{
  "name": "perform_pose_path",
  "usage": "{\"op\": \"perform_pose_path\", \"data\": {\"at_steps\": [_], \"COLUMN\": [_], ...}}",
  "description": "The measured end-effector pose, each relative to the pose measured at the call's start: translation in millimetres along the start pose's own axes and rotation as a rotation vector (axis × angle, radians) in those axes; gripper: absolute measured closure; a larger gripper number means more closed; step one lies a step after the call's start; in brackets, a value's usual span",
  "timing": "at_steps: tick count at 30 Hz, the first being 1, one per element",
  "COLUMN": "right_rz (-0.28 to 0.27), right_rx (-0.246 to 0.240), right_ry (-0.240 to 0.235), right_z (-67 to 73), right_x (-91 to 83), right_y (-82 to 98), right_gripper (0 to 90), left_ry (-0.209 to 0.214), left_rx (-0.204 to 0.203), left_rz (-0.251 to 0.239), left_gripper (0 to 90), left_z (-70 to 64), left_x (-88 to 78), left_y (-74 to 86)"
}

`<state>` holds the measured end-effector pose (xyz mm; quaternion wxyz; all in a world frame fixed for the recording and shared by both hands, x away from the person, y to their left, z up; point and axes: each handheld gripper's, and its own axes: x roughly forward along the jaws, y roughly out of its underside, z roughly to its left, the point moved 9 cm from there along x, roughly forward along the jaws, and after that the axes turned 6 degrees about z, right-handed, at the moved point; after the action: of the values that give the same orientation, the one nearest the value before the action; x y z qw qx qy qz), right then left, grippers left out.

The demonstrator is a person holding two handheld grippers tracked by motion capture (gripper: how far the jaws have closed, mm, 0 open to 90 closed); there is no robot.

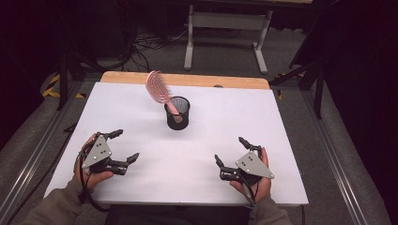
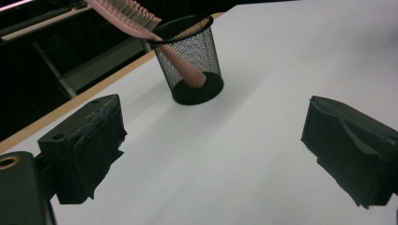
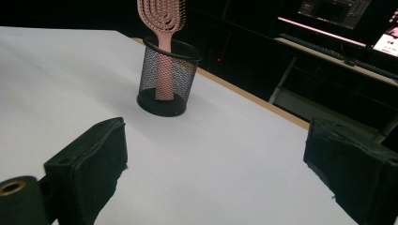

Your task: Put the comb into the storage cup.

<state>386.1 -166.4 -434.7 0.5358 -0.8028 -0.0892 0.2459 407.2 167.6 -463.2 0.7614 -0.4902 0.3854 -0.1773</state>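
1. The pink hairbrush [image 1: 159, 91] stands handle-down in the black mesh cup [image 1: 177, 114], its bristled head leaning over the rim toward the far left of the table. In the left gripper view the handle [image 2: 184, 69] shows through the mesh, reaching to the cup's floor.
2. The cup sits upright on the white table top [image 1: 225, 122], near the middle and somewhat toward the far edge, with nothing else beside it.
3. The left gripper [image 1: 125, 145] rests low at the near left of the table, its jaws spread wide with nothing between them, well apart from the cup.
4. The right gripper [image 1: 231, 150] rests at the near right, jaws likewise spread and bare, also well apart from the cup.
5. Judged from this layout, the placing of the brush in the cup looks complete: the brush is seated, the cup is steady, and both grippers are clear of it.
6. What may remain is little, perhaps only keeping the hands at rest; the brush's lean looks stable against the rim, so no correction seems called for.
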Motion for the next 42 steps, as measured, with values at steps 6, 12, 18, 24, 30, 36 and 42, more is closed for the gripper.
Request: {"op": "perform_pose_path", "data": {"at_steps": [6,12,18,24,30,36,42], "right_rz": [0.006,0.011,0.022,0.016,0.011,0.015,0.006], "right_rx": [0.000,-0.001,-0.004,-0.003,0.000,-0.010,-0.015], "right_ry": [-0.004,-0.010,-0.011,-0.008,-0.011,-0.015,-0.009], "right_z": [0.9,2.3,2.0,1.6,1.6,3.1,5.5], "right_x": [1.7,4.5,5.4,3.4,2.2,2.6,2.7], "right_y": [0.8,2.8,6.0,4.5,3.2,3.6,0.5], "right_gripper": [6.8,6.8,6.7,6.6,6.5,6.5,6.5], "left_ry": [0.016,0.013,-0.002,-0.016,-0.025,-0.025,-0.020], "left_rx": [-0.023,-0.054,-0.090,-0.082,-0.082,-0.080,-0.077], "left_rz": [0.014,0.037,0.024,0.009,-0.003,-0.040,-0.051], "left_gripper": [6.5,6.4,6.0,6.0,5.9,5.8,5.4], "left_z": [-1.1,-0.2,5.6,5.9,6.7,3.4,1.2], "left_x": [1.6,1.6,-2.8,-5.9,-8.6,-12.1,-15.5], "left_y": [13.4,31.2,36.8,34.2,32.4,24.8,23.2]}}
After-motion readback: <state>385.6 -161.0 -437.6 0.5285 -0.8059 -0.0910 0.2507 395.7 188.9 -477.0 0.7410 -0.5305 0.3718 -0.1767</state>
